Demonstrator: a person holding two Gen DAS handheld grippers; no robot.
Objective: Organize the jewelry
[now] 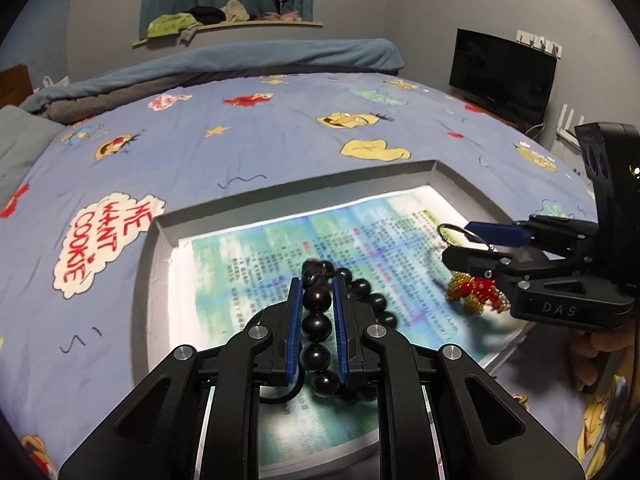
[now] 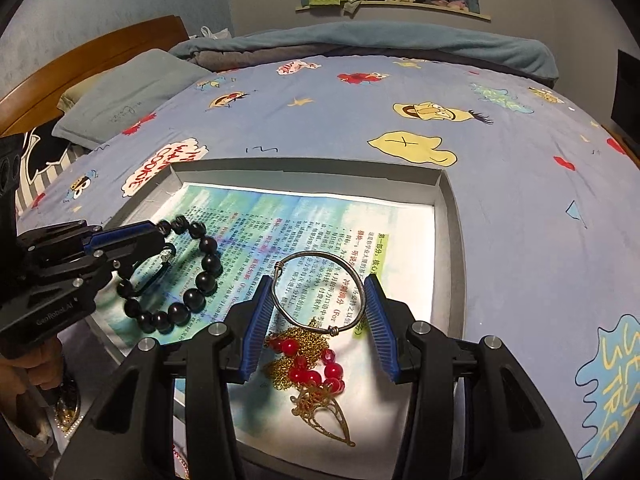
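A shallow grey tray (image 2: 450, 216), lined with one printed sheet (image 2: 320, 224), lies on a bed covered by a blue cartoon bedsheet (image 2: 360, 128). The left gripper (image 1: 317, 292) has its jaws closed on one black bead bracelet (image 1: 317, 322), several beads sitting between the blue pads while the rest of the loop hangs over the left part of the tray. The right gripper (image 2: 318, 312) hovers over the tray's near right part with its jaws spread wide, holding nothing. Between them lies one thin silver bangle (image 2: 318, 294), and just nearer the camera one gold chain necklace with red beads (image 2: 312, 372) and a leaf-shaped gold pendant. A dark loop (image 2: 154, 270) beside the bracelet may be a hair tie.
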